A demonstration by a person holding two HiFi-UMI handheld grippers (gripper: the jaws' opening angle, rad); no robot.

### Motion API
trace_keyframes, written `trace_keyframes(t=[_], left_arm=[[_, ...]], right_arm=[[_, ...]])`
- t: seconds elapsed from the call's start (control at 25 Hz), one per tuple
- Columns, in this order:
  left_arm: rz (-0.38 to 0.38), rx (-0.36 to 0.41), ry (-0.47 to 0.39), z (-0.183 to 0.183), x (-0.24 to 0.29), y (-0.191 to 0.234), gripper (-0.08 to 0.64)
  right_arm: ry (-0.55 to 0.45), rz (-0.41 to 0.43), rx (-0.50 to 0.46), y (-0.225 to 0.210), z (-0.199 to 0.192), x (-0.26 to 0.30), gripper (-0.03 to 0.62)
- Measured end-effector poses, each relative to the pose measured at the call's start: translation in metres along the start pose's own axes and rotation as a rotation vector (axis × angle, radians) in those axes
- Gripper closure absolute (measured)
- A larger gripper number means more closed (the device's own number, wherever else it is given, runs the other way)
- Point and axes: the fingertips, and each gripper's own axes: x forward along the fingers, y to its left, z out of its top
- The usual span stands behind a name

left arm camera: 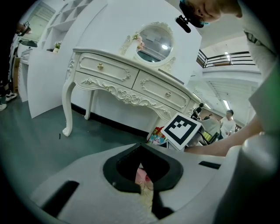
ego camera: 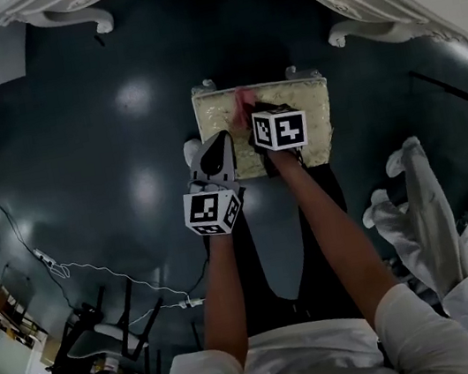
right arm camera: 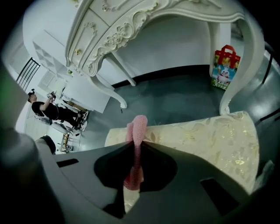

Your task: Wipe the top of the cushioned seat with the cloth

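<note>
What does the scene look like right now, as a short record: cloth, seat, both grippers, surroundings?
cloth: pink knitted cloth, sticks out past the jaw tips, over the seat
seat: cream patterned cushioned seat, in front of the white dressing table
right gripper: right gripper, jaws closed on the cloth, above the seat top
left gripper: left gripper, jaws together, nothing held, at the seat's near left edge beside the right one
left gripper touching seat: cannot tell
floor: dark floor

Cushioned seat [ego camera: 317,122] bears pink cloth [ego camera: 245,99].
</note>
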Motion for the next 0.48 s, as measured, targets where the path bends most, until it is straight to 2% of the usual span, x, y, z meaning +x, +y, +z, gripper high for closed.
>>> trace_keyframes(t=[0.48], left_arm=[[-0.065,-0.011,0.028,-0.018,0.041,-0.053,0.551]], right_arm=[[-0.034,-0.092,0.046,-0.089,0.005,-0.052,0.566]])
